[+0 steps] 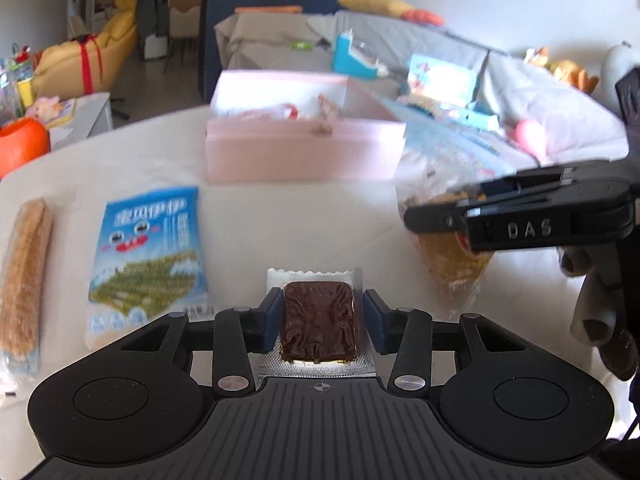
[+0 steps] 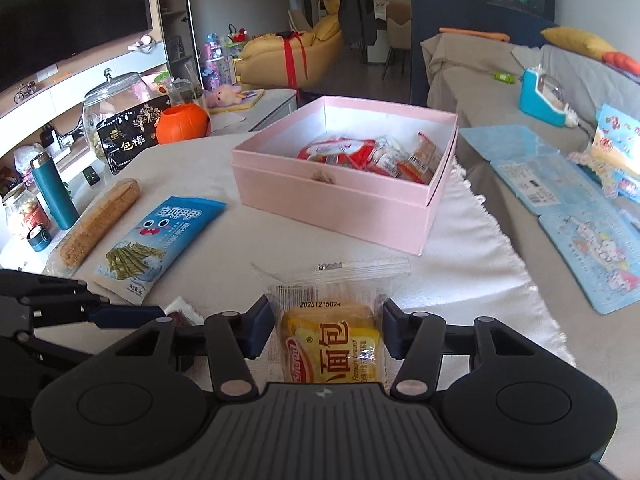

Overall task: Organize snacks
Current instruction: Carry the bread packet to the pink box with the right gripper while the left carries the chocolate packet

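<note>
My left gripper (image 1: pixel 319 322) has its blue pads on either side of a brown snack bar in clear wrap (image 1: pixel 318 322); the right pad stands slightly off the bar. My right gripper (image 2: pixel 328 330) holds a yellow French bread packet (image 2: pixel 330 344) between its pads; it also shows in the left wrist view (image 1: pixel 452 256), where the right gripper (image 1: pixel 432 216) comes in from the right. A pink box (image 2: pixel 344 196) with several red-and-white snack packets (image 2: pixel 360 154) stands farther back on the table. A blue seaweed-snack bag (image 1: pixel 148 256) and a long crumbly bar (image 1: pixel 24 276) lie to the left.
An orange pumpkin pot (image 2: pixel 182 122), glass jars (image 2: pixel 104 120), a teal flask (image 2: pixel 54 194) and a black plum bag (image 2: pixel 128 136) stand at the table's left. A grey sofa (image 2: pixel 520 152) with blue booklets (image 2: pixel 540 176) lies to the right. A white cloth (image 2: pixel 480 264) covers the table.
</note>
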Available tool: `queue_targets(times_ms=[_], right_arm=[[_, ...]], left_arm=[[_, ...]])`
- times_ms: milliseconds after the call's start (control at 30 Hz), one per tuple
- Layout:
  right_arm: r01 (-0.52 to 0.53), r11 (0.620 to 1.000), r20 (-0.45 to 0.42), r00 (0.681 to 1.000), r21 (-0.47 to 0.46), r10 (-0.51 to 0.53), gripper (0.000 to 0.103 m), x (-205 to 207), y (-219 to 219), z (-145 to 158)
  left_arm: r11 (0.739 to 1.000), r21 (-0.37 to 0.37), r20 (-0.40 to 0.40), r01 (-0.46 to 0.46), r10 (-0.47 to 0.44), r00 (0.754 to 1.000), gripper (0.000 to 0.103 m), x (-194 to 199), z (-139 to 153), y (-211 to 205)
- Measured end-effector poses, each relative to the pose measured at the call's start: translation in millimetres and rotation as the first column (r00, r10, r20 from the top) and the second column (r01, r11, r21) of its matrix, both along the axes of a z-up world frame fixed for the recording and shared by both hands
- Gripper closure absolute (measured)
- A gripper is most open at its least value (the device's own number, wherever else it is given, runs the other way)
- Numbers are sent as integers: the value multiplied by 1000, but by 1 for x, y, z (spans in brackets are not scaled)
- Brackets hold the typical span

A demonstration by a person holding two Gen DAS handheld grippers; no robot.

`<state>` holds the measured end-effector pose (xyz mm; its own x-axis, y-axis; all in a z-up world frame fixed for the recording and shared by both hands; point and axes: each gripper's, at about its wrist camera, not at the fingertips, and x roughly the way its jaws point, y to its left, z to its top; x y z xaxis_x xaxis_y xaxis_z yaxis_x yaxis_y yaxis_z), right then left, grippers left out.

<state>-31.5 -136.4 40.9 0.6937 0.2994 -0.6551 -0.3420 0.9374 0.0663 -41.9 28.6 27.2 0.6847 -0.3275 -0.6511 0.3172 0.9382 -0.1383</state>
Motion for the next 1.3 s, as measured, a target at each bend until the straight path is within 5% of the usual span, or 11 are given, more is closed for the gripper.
queue_targets(times_ms=[267, 467, 533, 600, 633, 800, 1067, 1167, 1300], right_arm=[[10, 999, 10, 1000, 45, -11, 50, 9, -14, 22], [-12, 991, 121, 993, 137, -5, 50, 53, -19, 96], [-10, 987, 152, 988, 158, -15, 45, 83, -15, 123], [-26, 985, 133, 991, 170, 3, 18, 117, -10, 139], [2, 988, 123, 992, 155, -21, 16, 132, -7, 142], [119, 991, 80, 989, 69, -124, 16, 146, -14, 117], [108, 993, -17, 994, 53, -107, 16, 120, -8, 49], [82, 996, 0, 997, 41, -82, 16, 108, 7, 42], [15, 1000, -7, 1000, 25, -15, 16, 89, 21, 37]], left_arm=[[998, -54, 128, -17, 23, 991, 56, 28, 44, 8], [996, -82, 303, 40, -13, 953, 50, 96, 113, 1], [989, -137, 243, 55, -20, 970, 50, 139, 112, 0], [981, -193, 130, 34, -9, 992, 50, 178, 97, 4], [976, -219, 93, 10, 11, 996, 50, 188, 89, 10], [964, -252, 66, -87, 107, 992, 51, 162, 68, 56], [918, -371, 52, -138, 169, 984, 51, 117, 66, 127], [912, -344, 85, -223, 267, 960, 51, 93, 72, 155], [882, -206, 43, -425, 442, 896, 51, 72, 57, 188]])
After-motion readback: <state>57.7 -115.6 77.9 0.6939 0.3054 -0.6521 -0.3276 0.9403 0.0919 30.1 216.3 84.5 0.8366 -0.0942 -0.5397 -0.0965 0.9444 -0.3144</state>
